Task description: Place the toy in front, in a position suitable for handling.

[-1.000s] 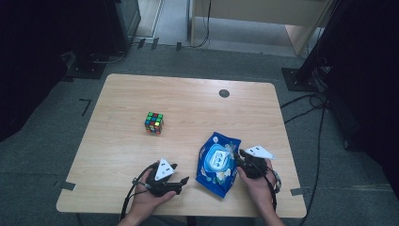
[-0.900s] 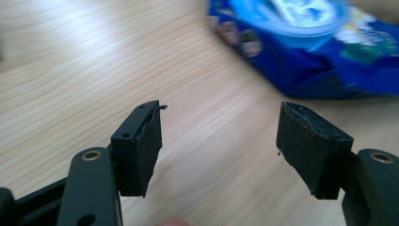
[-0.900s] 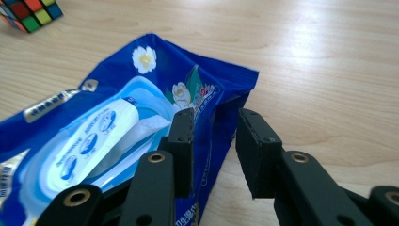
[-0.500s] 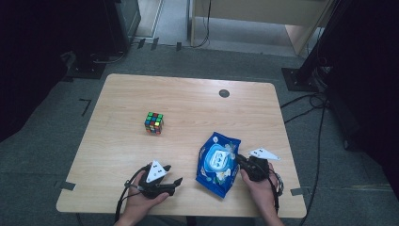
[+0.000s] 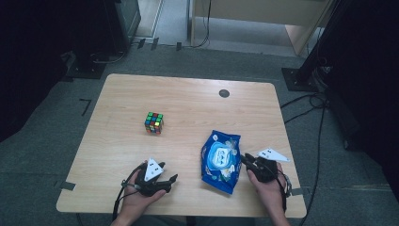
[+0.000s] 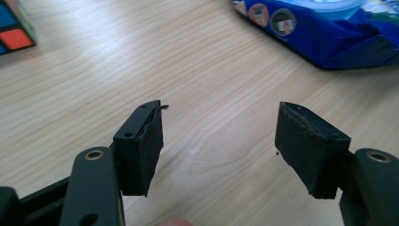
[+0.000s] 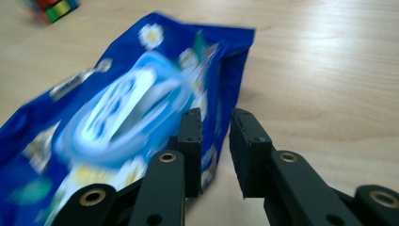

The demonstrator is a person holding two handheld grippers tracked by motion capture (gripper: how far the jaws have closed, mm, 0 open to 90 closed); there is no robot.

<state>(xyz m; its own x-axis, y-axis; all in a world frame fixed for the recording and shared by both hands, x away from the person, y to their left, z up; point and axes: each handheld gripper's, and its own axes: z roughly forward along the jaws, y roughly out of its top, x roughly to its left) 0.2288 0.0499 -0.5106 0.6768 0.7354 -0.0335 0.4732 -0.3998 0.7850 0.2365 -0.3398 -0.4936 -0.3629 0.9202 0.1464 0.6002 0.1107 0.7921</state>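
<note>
A blue wet-wipes packet (image 5: 220, 160) lies flat on the table near the front right, and in the right gripper view the packet (image 7: 117, 108) is blurred. My right gripper (image 5: 244, 160) is at its right edge. Its jaws (image 7: 215, 127) have just been opening and now stand a narrow gap apart, open. The packet's edge lies under the left pad and in the gap, and neither pad presses on it. My left gripper (image 5: 170, 182) rests low at the front left with its jaws (image 6: 219, 136) wide open over bare wood. A colour cube (image 5: 154, 123) stands mid-table.
The wooden table (image 5: 197, 108) has a dark round grommet (image 5: 224, 93) near its far edge. The cube's corner (image 6: 14, 28) and the packet's end (image 6: 320, 33) show at the top of the left gripper view. Cables and stand feet lie on the grey floor at the right.
My right hand has drifted slightly right, away from the packet's middle toward its edge. The left hand, the packet and the cube have stayed where they were.
</note>
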